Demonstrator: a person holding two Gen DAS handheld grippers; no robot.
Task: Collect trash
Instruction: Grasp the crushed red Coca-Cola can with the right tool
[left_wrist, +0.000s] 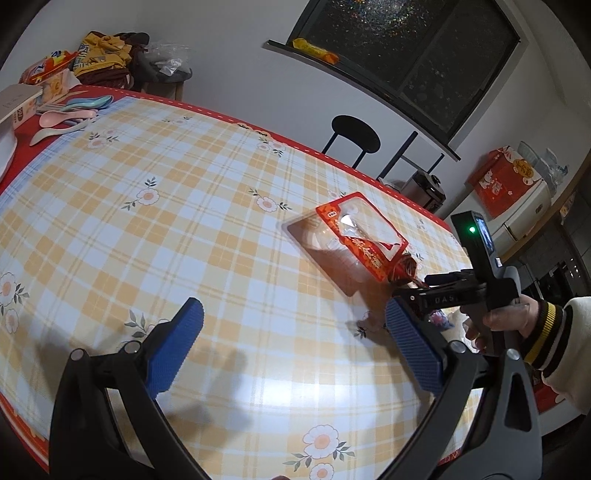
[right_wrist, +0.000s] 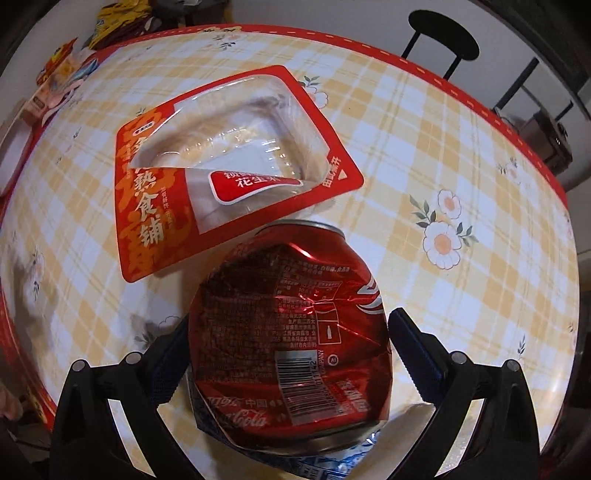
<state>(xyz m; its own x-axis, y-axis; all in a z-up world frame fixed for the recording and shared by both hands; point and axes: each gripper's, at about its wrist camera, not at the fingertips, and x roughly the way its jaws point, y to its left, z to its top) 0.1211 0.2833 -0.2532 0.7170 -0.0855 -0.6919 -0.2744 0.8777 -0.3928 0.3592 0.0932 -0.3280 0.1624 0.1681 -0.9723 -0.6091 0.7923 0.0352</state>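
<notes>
Red crushed cola can (right_wrist: 291, 332) sits pinched sideways in the right claw (right_wrist: 288, 354), just above the counter (right_wrist: 424, 147), near the empty food tray (right_wrist: 229, 162). Left claw (left_wrist: 291, 350) hovers spread and empty, free for the tray

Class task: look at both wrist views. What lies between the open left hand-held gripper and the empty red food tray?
Only bare checked tablecloth lies between the left hand-held gripper and the tray, shown in the left wrist view.
</notes>
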